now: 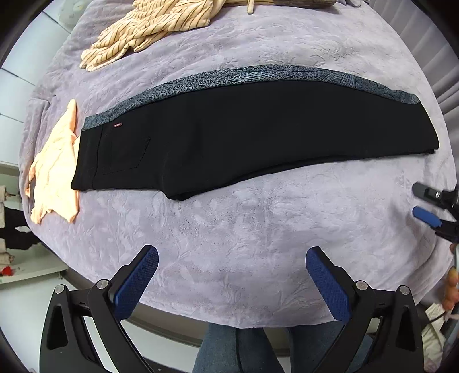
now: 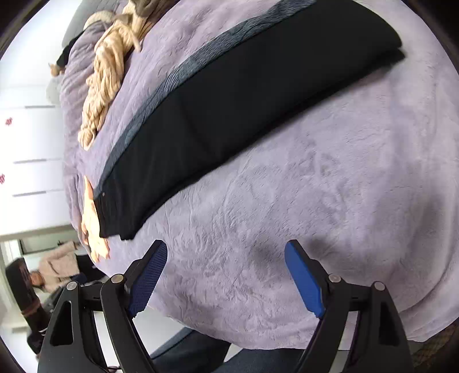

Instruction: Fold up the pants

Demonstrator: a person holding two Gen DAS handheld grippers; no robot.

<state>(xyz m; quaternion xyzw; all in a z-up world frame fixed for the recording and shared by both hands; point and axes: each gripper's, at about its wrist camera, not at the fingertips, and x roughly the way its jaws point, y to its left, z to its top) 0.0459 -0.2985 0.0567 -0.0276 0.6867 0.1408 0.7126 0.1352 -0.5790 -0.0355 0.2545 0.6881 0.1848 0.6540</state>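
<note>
While both grippers are hanging over the near edge of the lavender blanket (image 1: 258,218), nothing's being grabbed. Going left to right: a peach garment (image 1: 56,169) is lying at the waistband end, touching the black pants (image 1: 243,132), which are stretching lengthwise across the blanket, legs stacked, with a grey patterned stripe (image 1: 258,76) along the far edge. Left gripper (image 1: 231,259) is spread wide, holding nothing; right gripper (image 2: 226,254) is also gaping apart, short of the pants. A striped beige garment (image 1: 149,25) is sitting farther back.

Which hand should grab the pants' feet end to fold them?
Probably right. The right gripper is open near the pants' cuff end, while the open left gripper sits nearer the middle.
</note>
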